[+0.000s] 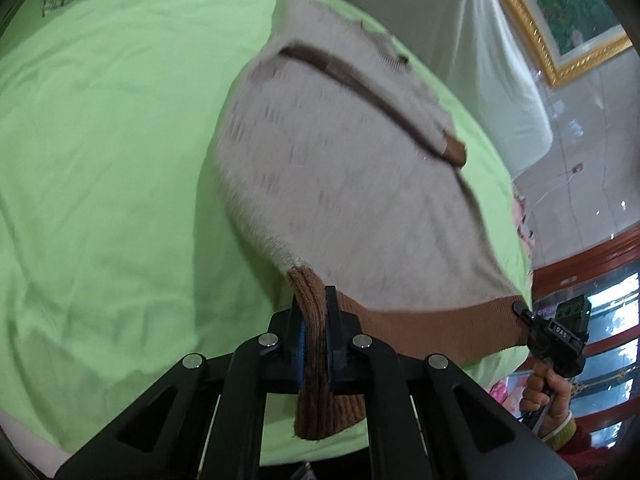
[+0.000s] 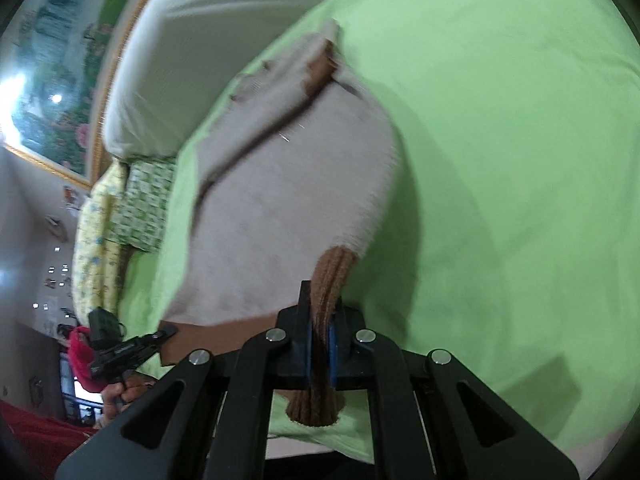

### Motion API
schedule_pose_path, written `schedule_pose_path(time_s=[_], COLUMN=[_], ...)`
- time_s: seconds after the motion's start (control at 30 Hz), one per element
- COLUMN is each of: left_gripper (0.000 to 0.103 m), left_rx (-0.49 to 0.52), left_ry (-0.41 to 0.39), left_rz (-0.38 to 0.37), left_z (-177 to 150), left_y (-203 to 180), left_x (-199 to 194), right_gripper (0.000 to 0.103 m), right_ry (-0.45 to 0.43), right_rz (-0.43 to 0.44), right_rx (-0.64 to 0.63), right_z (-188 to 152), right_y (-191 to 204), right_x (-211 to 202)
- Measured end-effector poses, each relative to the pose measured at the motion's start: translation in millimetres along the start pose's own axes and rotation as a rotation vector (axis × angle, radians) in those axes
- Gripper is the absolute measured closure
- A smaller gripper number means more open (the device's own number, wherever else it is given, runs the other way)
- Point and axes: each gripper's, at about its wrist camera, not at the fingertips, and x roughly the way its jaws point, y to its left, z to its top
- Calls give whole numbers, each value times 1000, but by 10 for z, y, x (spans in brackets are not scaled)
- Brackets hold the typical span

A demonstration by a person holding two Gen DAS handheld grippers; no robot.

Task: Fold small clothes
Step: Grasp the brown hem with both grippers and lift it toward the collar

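A small cream knitted sweater (image 1: 340, 168) with a brown ribbed hem (image 1: 432, 326) and a dark brown trim stripe lies on a green bedsheet (image 1: 100, 160), its near edge lifted off the bed. My left gripper (image 1: 315, 296) is shut on one corner of the brown hem. The right gripper (image 1: 524, 314), held by a hand (image 1: 546, 394), pinches the other hem corner at the right. In the right wrist view my right gripper (image 2: 321, 300) is shut on the brown hem (image 2: 330, 276) of the sweater (image 2: 280, 200). There the left gripper (image 2: 168, 334) clamps the hem at lower left.
A white padded headboard (image 1: 460, 20) and a gold-framed picture (image 1: 560, 16) stand beyond the bed. Patterned pillows (image 2: 120, 216) lie at the bed's edge. A wooden glass cabinet (image 1: 600, 312) stands at the right. Green sheet (image 2: 520, 160) spreads around the sweater.
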Motion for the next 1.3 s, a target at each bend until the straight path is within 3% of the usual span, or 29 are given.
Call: schedule_pose_path(time_s=[0.13,0.37,0.7,0.93,1.3], left_gripper=[98,98,98,98,98], left_rx=[-5,-14,-28,-44,-123], left_ry=[-53,-164,-259,-273,-242], left_rz=[-42,-48,-13,6,32], left_z=[331,1050,2260,2976,3740], left_y=[-105,-265,-511,-558,-296], left_x=[-91,-143,276,775,1521], right_gripper=[97,97,97,97,97], right_ry=[-66,-156,-189,-180,-151], right_rz=[44,115,144,116,32], right_rx=[-27,-59,-109,-117,-61], right_z=[315,1048,2202,2794,3381], right_y=[208,484,610,604,342], right_x=[20,236,848,1294,2048])
